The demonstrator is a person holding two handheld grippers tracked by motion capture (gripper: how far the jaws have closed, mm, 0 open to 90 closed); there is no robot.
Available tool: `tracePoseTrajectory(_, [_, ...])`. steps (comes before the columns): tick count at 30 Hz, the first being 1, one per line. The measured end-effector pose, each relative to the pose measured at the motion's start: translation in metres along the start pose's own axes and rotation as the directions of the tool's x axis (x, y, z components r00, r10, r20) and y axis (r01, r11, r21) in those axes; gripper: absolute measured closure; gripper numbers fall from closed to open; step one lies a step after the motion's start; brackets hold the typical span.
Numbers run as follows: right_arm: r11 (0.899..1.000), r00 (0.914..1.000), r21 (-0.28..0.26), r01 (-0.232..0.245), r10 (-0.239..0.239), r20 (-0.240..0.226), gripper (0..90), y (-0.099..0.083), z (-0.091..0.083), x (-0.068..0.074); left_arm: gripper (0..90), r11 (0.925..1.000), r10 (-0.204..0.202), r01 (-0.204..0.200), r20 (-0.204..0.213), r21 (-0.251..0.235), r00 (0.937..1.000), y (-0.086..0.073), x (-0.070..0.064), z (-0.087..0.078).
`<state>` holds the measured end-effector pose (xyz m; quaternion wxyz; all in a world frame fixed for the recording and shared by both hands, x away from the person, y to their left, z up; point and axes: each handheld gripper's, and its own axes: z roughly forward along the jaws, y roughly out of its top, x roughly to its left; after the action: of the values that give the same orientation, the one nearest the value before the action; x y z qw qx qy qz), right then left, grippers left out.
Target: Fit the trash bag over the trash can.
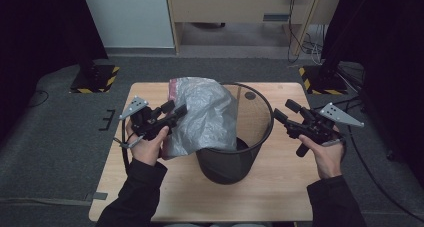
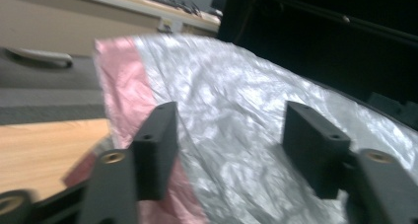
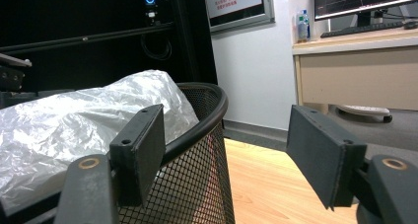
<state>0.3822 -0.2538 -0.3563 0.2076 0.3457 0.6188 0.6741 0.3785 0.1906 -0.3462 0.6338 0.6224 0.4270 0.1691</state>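
Note:
A black wire-mesh bin (image 1: 235, 137) stands in the middle of the wooden table (image 1: 280, 187). A crumpled grey plastic bag (image 1: 202, 114) with a pink strip (image 2: 123, 81) drapes over the bin's left rim, part inside and part hanging outside. My left gripper (image 1: 173, 109) is open at the bag's left side, its jaws spread in front of the bag (image 2: 236, 130) without closing on it. My right gripper (image 1: 285, 111) is open just right of the bin's rim (image 3: 197, 130), holding nothing.
A desk (image 1: 240, 7) and cables (image 1: 300, 37) stand beyond the table on grey carpet. Yellow-black striped stand bases (image 1: 95, 79) sit at both far corners. Bare tabletop lies in front of the bin.

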Motion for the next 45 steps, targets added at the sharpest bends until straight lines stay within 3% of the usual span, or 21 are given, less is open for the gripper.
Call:
tracePoseTrajectory(6, [1.000,1.0000,0.000,0.000,0.000,-0.003,31.0,0.000,0.000,0.000,61.2,0.9999,-0.004,0.003,0.038,0.017,0.9993,0.000,-0.008,0.006])
tracePoseTrajectory(11, [1.000,1.0000,0.001,0.003,-0.003,-0.002,31.3,0.001,0.000,0.000,72.8,0.9990,0.032,-0.032,-0.012,0.032,0.9994,0.006,-0.014,0.007])
tracePoseTrajectory(16, [1.000,1.0000,-0.002,0.007,-0.007,-0.002,31.9,0.002,0.001,0.001,87.4,0.9981,0.056,-0.056,0.003,-0.024,0.9984,0.011,-0.017,0.001])
tracePoseTrajectory(22, [1.000,0.9999,-0.005,0.008,-0.008,-0.011,32.1,0.004,0.001,0.004,89.8,0.9881,0.128,-0.121,0.073,-0.095,0.9891,0.011,-0.045,-0.001])
tracePoseTrajectory(29, [1.000,0.9990,-0.008,-0.001,0.000,-0.046,32.3,0.004,-0.001,0.011,89.9,0.9754,0.207,-0.196,0.121,-0.102,0.9708,0.002,-0.073,0.006])
tracePoseTrajectory(34, [1.000,0.9958,-0.003,-0.013,0.013,-0.090,32.4,0.004,-0.002,0.020,90.0,0.9742,0.216,-0.202,0.156,-0.101,0.9639,-0.002,-0.083,0.012])
tracePoseTrajectory(37, [1.000,0.9924,0.007,0.004,-0.003,-0.123,32.3,0.005,-0.001,0.027,90.0,0.9725,0.224,-0.209,0.166,-0.103,0.9605,-0.001,-0.088,0.014])
tracePoseTrajectory(43, [1.000,0.9841,-0.001,-0.001,0.001,-0.178,32.3,0.008,0.000,0.040,90.0,0.9660,0.251,-0.237,0.160,-0.103,0.9546,-0.003,-0.096,0.016])
tracePoseTrajectory(45, [1.000,0.9799,0.009,0.002,-0.001,-0.200,32.3,0.008,0.000,0.047,90.0,0.9653,0.254,-0.240,0.150,-0.104,0.9556,-0.004,-0.098,0.017])
